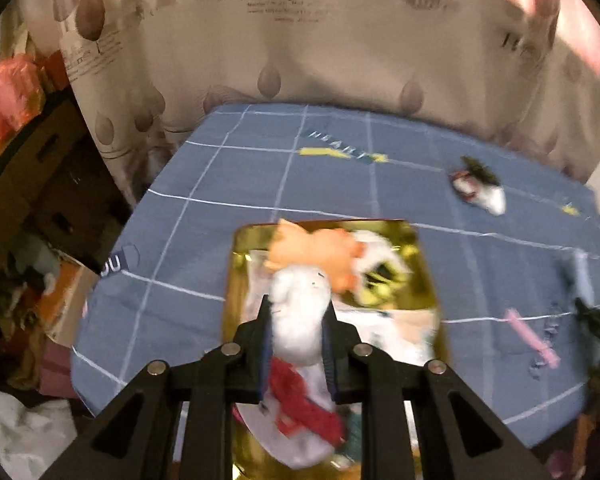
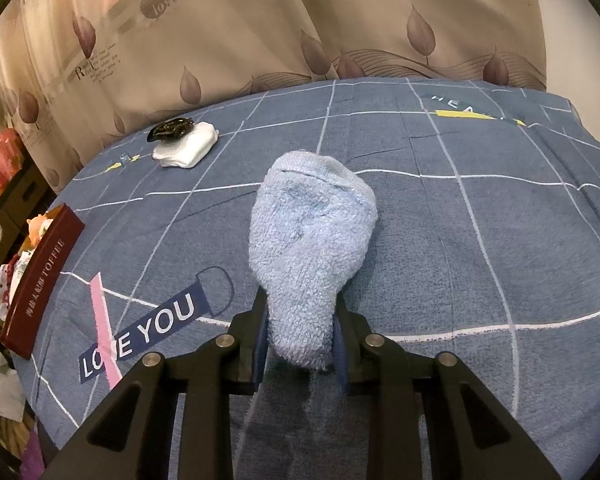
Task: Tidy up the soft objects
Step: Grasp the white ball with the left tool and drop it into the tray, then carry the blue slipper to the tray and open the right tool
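Note:
My left gripper (image 1: 298,312) is shut on a white sock (image 1: 300,312) with a red patch, held over a gold-lined box (image 1: 424,280). Inside the box lie an orange soft piece (image 1: 320,254) and other white cloth. The left wrist view is blurred. My right gripper (image 2: 300,312) is shut on a light blue fluffy sock (image 2: 312,232), which stands up above the blue checked bedsheet (image 2: 480,240). In the right wrist view the same box (image 2: 40,276) shows its dark red side at the far left. A white folded sock with a black piece on top (image 2: 186,144) lies at the back left.
A leaf-printed curtain (image 2: 260,40) hangs behind the bed. Cardboard boxes and a pink bag (image 1: 8,96) crowd the floor to the left of the bed. A pink strip (image 1: 534,336) lies on the sheet to the right of the box.

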Available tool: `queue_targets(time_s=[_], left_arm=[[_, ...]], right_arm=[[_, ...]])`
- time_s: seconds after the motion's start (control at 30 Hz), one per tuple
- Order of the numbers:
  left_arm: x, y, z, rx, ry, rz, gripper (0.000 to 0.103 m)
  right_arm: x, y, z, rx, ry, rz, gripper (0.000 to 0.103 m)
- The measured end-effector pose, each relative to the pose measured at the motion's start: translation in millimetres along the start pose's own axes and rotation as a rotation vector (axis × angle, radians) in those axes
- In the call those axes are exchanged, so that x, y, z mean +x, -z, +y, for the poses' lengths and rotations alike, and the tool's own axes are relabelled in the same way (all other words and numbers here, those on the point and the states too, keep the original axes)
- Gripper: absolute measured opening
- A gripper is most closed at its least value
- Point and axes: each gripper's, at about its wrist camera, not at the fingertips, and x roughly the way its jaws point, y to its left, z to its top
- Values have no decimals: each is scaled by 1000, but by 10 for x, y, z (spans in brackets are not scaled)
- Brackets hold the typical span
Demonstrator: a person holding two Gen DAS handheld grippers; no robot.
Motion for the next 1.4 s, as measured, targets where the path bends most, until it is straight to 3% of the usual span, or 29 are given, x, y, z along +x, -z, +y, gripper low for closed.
queue_targets(time_s=[0.23, 0.4, 0.5, 0.6, 0.67, 0.8, 0.97, 1.07, 1.23, 1.4], left_arm=[[444, -87, 121, 34, -59, 17, 21], [610, -75, 130, 49, -54, 35, 22], [703, -91, 156, 44, -53, 45, 26], [746, -99, 195, 32, -13, 61, 38], [749, -89, 186, 44, -35, 78, 42], [597, -52, 155, 57, -51, 28, 53], [234, 30, 192, -12, -3, -42, 55], [3, 180, 151, -29, -12, -78, 55], [-410, 752, -39, -63, -53, -146, 59], [-573, 1267, -72, -119, -100, -198, 59]], right_arm=[[4, 0, -4, 0, 0, 1, 25], [3, -1, 0, 0, 1, 0, 26], [4, -1, 0, 0, 2, 1, 26], [4, -2, 1, 0, 2, 1, 26], [3, -1, -2, 0, 2, 1, 26], [4, -1, -2, 0, 3, 1, 26], [4, -4, -3, 0, 3, 1, 26], [2, -5, -4, 0, 2, 0, 26], [2, -6, 0, -2, 4, 0, 26], [6, -22, 1, -7, 4, 6, 23]])
